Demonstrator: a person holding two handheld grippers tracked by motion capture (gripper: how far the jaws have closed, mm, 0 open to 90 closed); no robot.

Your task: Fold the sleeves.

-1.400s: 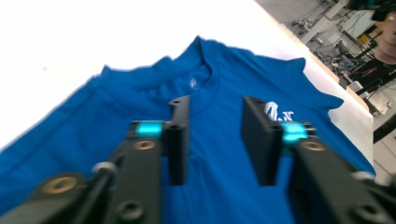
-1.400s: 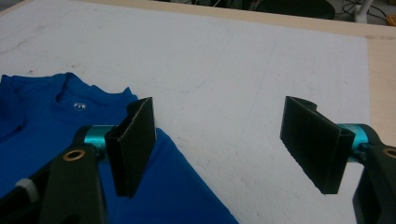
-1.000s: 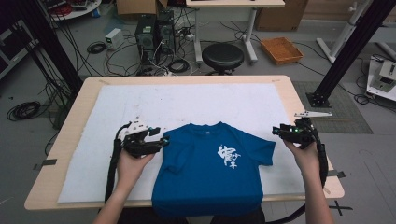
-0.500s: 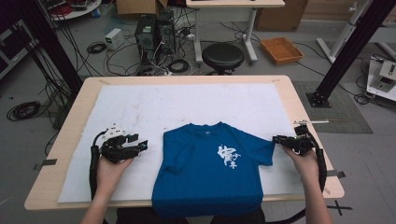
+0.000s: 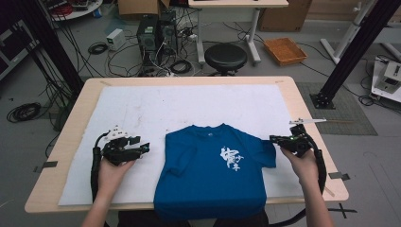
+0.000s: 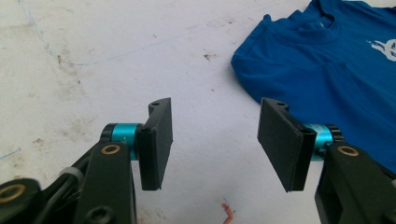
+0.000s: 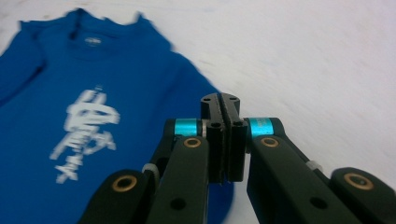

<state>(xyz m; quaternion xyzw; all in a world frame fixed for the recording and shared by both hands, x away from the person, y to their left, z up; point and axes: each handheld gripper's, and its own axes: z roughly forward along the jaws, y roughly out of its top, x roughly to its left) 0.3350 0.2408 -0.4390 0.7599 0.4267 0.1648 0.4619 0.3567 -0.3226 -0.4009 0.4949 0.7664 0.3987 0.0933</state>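
- The blue T-shirt (image 5: 213, 175) lies face up at the near middle of the bench (image 5: 312, 123), on the white cloth cover (image 5: 189, 106), its hem hanging over the near edge.
- The left tongs (image 5: 144, 149) rest on the cover just off the shirt's left sleeve, their jaws standing apart with nothing between them, bare cloth below.
- The right tongs (image 5: 275, 139) sit at the tip of the right sleeve; their jaws have just been closing and now meet flat. In the right gripper view I can't tell if any fabric is pinched between them.
- My read: this is the start of a fold, sleeves first.
- Next call: if it has the sleeve tip, the right hand needs to lift it and carry it inward over the chest; the left needs to slide in and close on its own sleeve.
- Materials: soft, limp knit with a white print (image 5: 230, 157) and ribbed collar; the cover is matte and stained; the black pads (image 6: 280, 140) are flat and hard.
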